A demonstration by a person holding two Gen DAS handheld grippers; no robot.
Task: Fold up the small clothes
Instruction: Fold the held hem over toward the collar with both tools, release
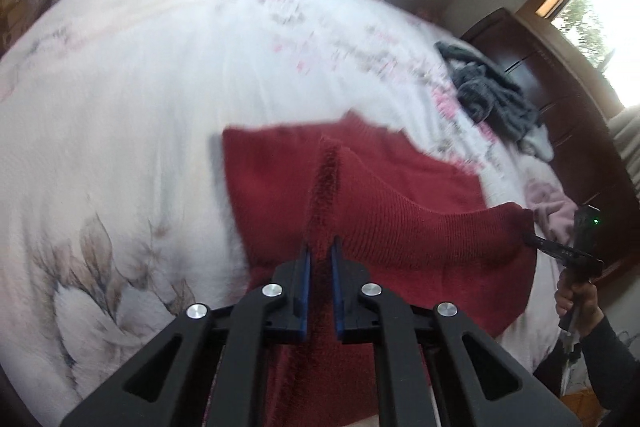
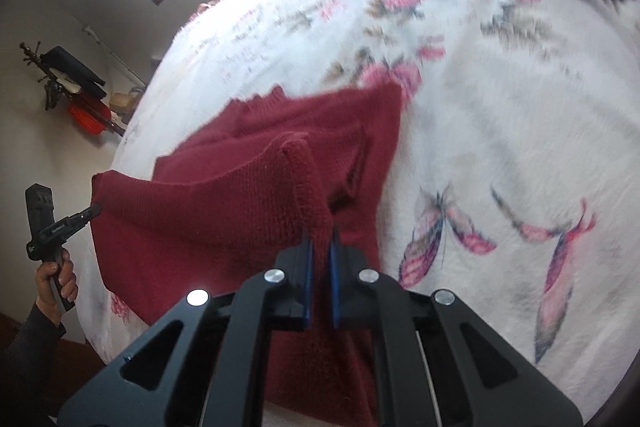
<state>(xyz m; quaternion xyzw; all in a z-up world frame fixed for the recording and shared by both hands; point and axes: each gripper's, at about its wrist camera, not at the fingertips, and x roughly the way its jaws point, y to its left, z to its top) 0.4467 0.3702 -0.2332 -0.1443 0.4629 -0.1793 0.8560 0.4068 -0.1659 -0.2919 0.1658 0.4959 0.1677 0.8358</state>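
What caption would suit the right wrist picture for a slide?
Right gripper pinches an edge of a red knit garment over a floral bedspread, while the left gripper holds another corner.

Your left gripper [image 1: 320,255]: matte black body, two blue-lined fingers [image 1: 305,291], four round silver screws across the linkage, triangular cutouts in the outer arms. Your right gripper [image 2: 320,247]: same build, blue pads, four silver screws, a small blue screw at the near-left corner, a thin pale cable along the right side. Seen from the far side, each unit is a black pistol-grip handle with a boxy black top; the right one shows a green LED. Both your sleeves [image 1: 612,359] are dark grey.
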